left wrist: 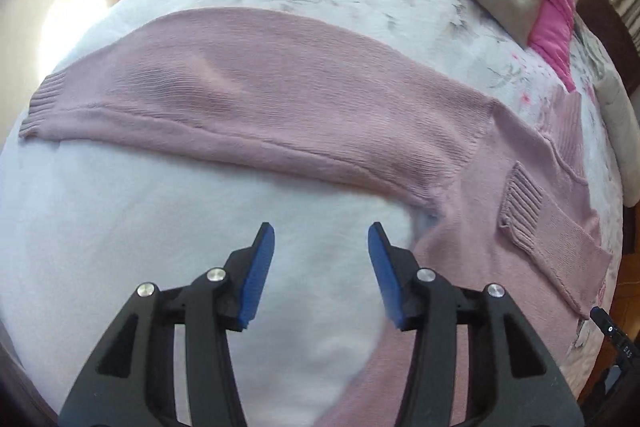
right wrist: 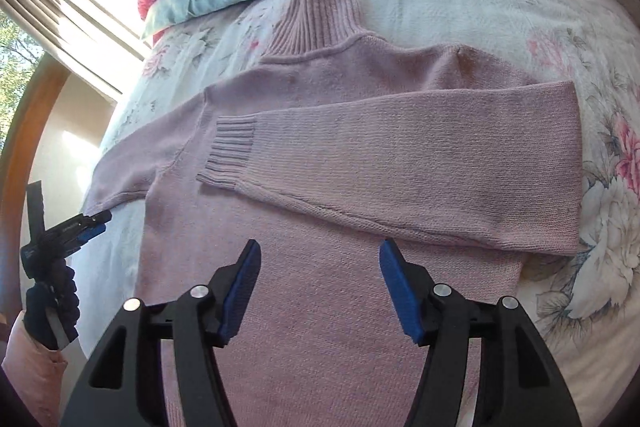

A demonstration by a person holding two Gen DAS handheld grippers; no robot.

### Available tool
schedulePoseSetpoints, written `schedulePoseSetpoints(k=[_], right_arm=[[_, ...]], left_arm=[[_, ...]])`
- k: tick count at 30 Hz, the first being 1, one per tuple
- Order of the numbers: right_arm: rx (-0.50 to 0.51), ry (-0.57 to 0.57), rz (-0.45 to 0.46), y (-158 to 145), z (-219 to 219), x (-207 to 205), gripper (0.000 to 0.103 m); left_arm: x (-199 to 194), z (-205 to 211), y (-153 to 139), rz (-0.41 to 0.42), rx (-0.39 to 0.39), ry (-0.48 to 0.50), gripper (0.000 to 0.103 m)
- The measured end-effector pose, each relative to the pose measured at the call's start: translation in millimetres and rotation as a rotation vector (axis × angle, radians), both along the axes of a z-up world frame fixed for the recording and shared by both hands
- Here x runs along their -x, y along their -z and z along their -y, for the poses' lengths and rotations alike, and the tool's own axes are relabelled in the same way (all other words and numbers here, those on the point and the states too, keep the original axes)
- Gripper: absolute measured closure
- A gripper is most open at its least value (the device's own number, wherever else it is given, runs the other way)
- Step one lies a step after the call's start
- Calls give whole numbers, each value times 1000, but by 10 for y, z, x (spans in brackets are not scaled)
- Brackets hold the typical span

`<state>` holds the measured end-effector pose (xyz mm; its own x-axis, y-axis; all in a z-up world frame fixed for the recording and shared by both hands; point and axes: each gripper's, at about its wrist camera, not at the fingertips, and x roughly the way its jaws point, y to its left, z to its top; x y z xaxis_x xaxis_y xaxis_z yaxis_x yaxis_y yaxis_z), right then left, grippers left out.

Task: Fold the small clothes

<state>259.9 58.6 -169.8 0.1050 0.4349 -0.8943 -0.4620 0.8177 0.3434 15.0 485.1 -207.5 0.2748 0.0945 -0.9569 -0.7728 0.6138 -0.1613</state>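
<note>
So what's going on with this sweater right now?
A person with a gripper in each hand is folding a pink sweater laid flat on a floral bedspread. One sleeve is already folded across the chest; the other sleeve lies stretched out to the side. The left gripper is open over the bedspread near that sleeve's armpit. The right gripper is open over the sweater's body, holding nothing.

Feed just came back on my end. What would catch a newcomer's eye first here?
A mauve turtleneck sweater lies flat on a floral bedspread, one sleeve folded across its chest, the other sleeve stretched out sideways. Both the left hand-held gripper and the right hand-held gripper hang open above it, holding nothing.
</note>
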Motion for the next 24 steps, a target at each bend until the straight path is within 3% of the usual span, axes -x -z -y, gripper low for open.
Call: schedulePoseSetpoints(k=[4, 6, 13, 21, 24], right_arm=[[10, 2, -40, 142, -238, 130, 41], [21, 1, -48, 193, -335, 180, 41], [77, -9, -35, 275, -539, 293, 41], [134, 9, -49, 389, -588, 344, 41], [142, 5, -51, 399, -598, 366, 41]], left_arm=[[608, -775, 62, 37, 53, -210, 55], [818, -1064, 93, 112, 96, -305, 55], [1142, -1727, 323, 308, 194, -515, 56], [1352, -2185, 532, 417, 254, -621, 62], [1394, -2291, 491, 408, 222, -642, 69]])
